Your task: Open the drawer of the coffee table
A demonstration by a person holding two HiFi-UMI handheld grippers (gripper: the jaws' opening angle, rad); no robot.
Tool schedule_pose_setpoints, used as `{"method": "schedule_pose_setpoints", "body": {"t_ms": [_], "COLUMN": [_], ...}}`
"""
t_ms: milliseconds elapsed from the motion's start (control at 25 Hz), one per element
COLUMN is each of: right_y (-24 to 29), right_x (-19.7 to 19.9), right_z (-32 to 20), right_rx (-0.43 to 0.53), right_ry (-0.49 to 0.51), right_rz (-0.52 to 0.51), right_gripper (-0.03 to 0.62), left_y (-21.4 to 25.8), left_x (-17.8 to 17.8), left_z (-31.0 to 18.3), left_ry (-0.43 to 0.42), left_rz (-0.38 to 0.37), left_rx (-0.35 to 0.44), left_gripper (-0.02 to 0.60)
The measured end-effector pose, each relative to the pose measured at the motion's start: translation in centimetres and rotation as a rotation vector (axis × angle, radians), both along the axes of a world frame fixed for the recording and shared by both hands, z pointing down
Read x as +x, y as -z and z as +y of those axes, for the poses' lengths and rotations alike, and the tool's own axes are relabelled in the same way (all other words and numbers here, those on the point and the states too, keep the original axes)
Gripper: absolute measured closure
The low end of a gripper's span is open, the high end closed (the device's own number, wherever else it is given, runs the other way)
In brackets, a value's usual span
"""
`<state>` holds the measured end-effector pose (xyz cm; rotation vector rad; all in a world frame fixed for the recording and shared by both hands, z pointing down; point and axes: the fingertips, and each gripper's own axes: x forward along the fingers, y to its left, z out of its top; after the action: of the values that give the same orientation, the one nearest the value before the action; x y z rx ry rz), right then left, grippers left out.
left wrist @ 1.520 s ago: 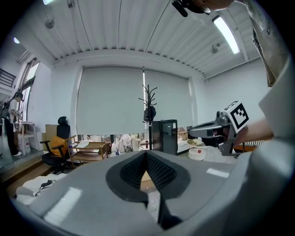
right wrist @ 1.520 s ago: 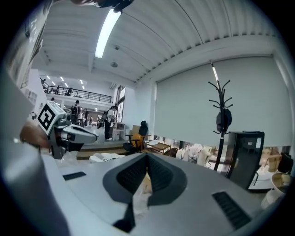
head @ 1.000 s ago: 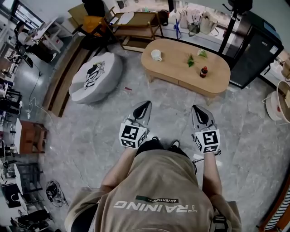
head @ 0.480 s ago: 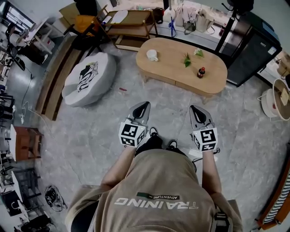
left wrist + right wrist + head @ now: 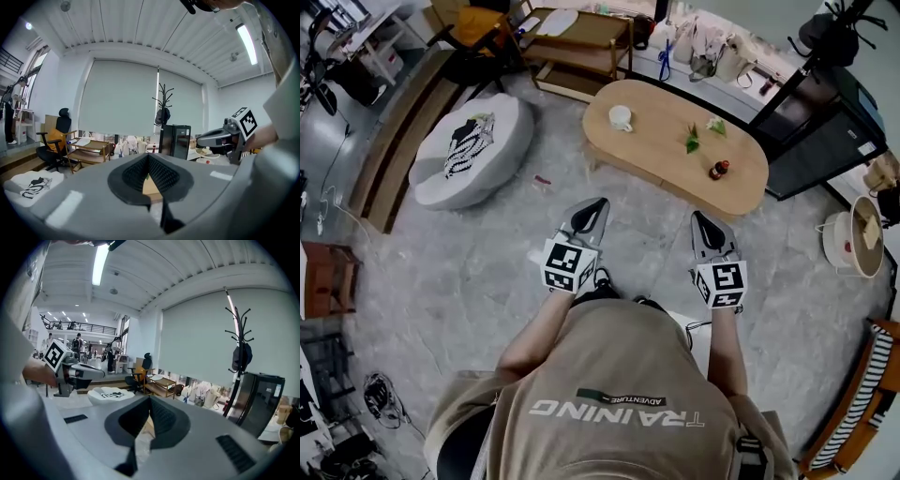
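Below your head camera, both of your arms reach forward from the torso with elbows slightly bent. The marker cubes face up and the two grippers sit side by side over the grey floor (image 5: 441,272). Your left gripper (image 5: 597,204) and right gripper (image 5: 697,218) toe slightly inward, and each narrows to a closed tip with nothing in it. The oval wooden desk (image 5: 661,131) lies ahead of both and neither touches it. A white cup (image 5: 621,117), a green sprig (image 5: 693,141) and a small bottle (image 5: 719,170) sit on it. At this size you cannot tell the drawer apart from the desk's near side. A round pouf (image 5: 469,150) sits to the left.

From the left gripper view, that gripper (image 5: 149,159) points almost level. Its ribbed fingers (image 5: 164,176) are pressed together at the tip and hold nothing. Only a sliver of the desk's wood (image 5: 150,187) shows in the notch behind them. This view adds the room's far side: a coat stand (image 5: 161,108), a black cabinet (image 5: 176,140) and an office chair (image 5: 58,136). Your right gripper (image 5: 220,137) is at the right edge.

From the right gripper view, that gripper (image 5: 150,400) also points almost level. Its fingers (image 5: 164,420) are likewise closed and empty. Your left gripper (image 5: 77,372) is off to the left, with the pouf (image 5: 110,393) beyond it.
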<state>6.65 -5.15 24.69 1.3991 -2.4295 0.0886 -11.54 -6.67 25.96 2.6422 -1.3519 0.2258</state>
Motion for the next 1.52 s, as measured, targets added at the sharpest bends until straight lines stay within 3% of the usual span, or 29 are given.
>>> {"method": "schedule_pose_setpoints", "body": {"t_ms": [160,400,840,1040,1520], "right_y": [0.1,-0.6,-2.0,-2.9,-4.0], "right_x": [-2.2,-2.1,0.3,1.2,5.1], "right_z": [-1.7,-3.2,-6.2,-7.0,-10.3], "right_rx": [-0.001,-0.032,-0.061,-0.060,-0.052], "right_ry": [-0.028,-0.056,-0.049,-0.017,0.031], "right_rz": [0.027,0.055,0.027,0.012,-0.028], "right_gripper": [0.589,0.589,0.589,0.589,0.589], "left_y": [-1.3,-1.5,-1.3,-2.7,-2.0], "left_x": [-2.2,-2.6,-0.7,0.5,3.4], "left_z": [-1.9,-4.5,-6.2,-7.0,-9.3], "left_ry": [-0.025,-0.036,-0.020,-0.010,0.031], "left_rz": [0.017,0.025,0.003,-0.017,-0.062], "left_rx": [-0.044,-0.036,-0.064,-0.122,-0.103], "left_gripper": [0.575,0.575,0.575,0.575,0.575]}}
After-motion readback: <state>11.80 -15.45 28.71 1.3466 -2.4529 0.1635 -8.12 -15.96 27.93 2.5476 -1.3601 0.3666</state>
